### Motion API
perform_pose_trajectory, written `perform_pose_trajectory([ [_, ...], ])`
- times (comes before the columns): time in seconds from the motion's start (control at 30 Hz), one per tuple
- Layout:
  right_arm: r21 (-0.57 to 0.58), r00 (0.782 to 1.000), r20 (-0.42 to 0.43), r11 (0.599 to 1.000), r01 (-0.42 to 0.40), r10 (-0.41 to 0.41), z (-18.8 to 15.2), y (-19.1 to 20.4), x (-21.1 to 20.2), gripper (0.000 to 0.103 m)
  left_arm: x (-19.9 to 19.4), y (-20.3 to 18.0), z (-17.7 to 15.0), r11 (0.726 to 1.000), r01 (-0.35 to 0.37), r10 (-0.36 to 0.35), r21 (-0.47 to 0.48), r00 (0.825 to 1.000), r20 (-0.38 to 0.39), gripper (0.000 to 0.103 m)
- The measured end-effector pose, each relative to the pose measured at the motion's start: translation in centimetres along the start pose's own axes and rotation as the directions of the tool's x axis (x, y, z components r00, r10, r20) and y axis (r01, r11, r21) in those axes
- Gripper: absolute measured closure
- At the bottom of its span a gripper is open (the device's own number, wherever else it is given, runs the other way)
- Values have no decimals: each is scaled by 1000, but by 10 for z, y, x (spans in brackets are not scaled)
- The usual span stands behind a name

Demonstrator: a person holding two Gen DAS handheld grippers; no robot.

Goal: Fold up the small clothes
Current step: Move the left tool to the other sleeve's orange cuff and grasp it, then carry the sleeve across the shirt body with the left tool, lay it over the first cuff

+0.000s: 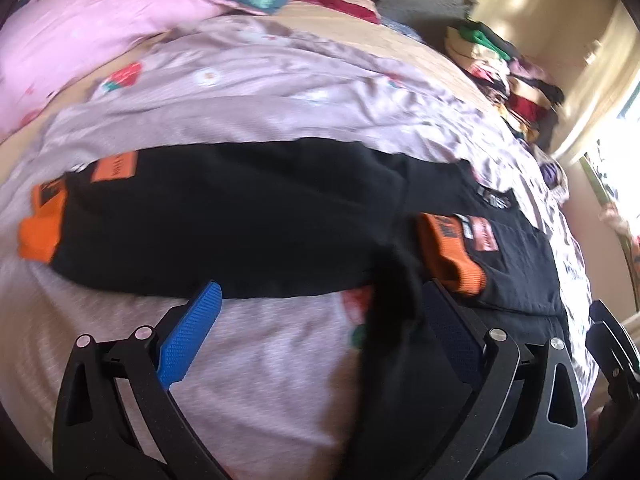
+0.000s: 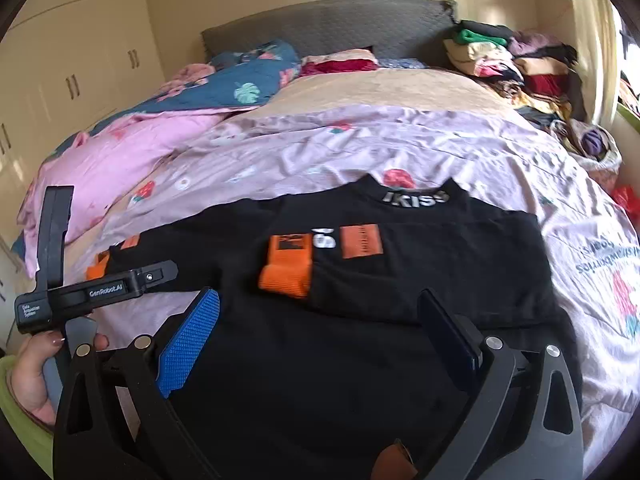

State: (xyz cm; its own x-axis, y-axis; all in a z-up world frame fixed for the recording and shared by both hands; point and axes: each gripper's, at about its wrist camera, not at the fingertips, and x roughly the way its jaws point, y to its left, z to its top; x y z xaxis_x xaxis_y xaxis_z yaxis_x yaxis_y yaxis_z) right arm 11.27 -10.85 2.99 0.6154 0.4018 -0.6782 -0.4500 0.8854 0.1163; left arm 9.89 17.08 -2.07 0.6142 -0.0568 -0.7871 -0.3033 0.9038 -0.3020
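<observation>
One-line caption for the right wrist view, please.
Open right gripper above a black top with one orange cuff folded in, on a pink bedspread.

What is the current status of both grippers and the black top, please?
Left gripper open, empty. Right gripper open, empty. Black top flat on bed, one sleeve folded in. Nothing in the way.

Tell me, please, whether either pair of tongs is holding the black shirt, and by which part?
Nothing is held: both the left tongs and right tongs stand open above the black shirt.

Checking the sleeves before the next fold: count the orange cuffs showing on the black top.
2: one cuff folded onto the black top's chest, one cuff at its far-left sleeve end.
</observation>
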Motion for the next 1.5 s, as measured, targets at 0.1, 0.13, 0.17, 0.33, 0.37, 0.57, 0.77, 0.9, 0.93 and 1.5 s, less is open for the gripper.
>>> perform_pose_trajectory([
  [0.1, -25, 1000, -5, 1000, -16, 16, 0, 16, 4, 4, -4, 20, -3, 999, -26, 26, -40, 1000, 5, 10],
  [0.13, -33, 1000, -9, 999, -19, 19, 0, 20, 5, 4, -5, 29, -4, 998, -35, 35, -60, 999, 5, 10],
  [0.17, -44, 1000, -11, 999, -21, 20, 0, 26, 6, 4, -5, 36, -5, 996, -44, 44, -74, 999, 3, 10],
  [0.33, -66, 999, -19, 997, -33, 32, -1, 40, 11, 4, -5, 71, -11, 987, -85, 84, -139, 996, -13, 10],
  [0.37, -70, 999, -24, 997, -36, 34, -1, 43, 13, 4, -5, 77, -12, 985, -88, 87, -152, 996, -15, 10],
  [0.57, -100, 998, -49, 994, -52, 48, -3, 61, 27, 4, -6, 115, -18, 969, -114, 112, -220, 993, -20, 10],
  [0.77, -125, 996, -72, 990, -68, 59, -6, 77, 39, 4, -6, 146, -11, 945, -69, 93, -321, 994, 59, 10],
  [0.9, -111, 996, -77, 992, -61, 52, -9, 72, 40, 4, -4, 163, -3, 919, -57, 106, -390, 989, 107, 21],
  [0.93, -108, 996, -77, 992, -57, 49, -9, 70, 40, 4, -4, 167, 0, 913, -60, 116, -405, 986, 116, 31],
  [1.5, 116, 1000, -28, 993, 4, -1, -16, -17, 13, 4, -69, 119, 41, 953, 65, 42, -295, 938, 344, 95],
])
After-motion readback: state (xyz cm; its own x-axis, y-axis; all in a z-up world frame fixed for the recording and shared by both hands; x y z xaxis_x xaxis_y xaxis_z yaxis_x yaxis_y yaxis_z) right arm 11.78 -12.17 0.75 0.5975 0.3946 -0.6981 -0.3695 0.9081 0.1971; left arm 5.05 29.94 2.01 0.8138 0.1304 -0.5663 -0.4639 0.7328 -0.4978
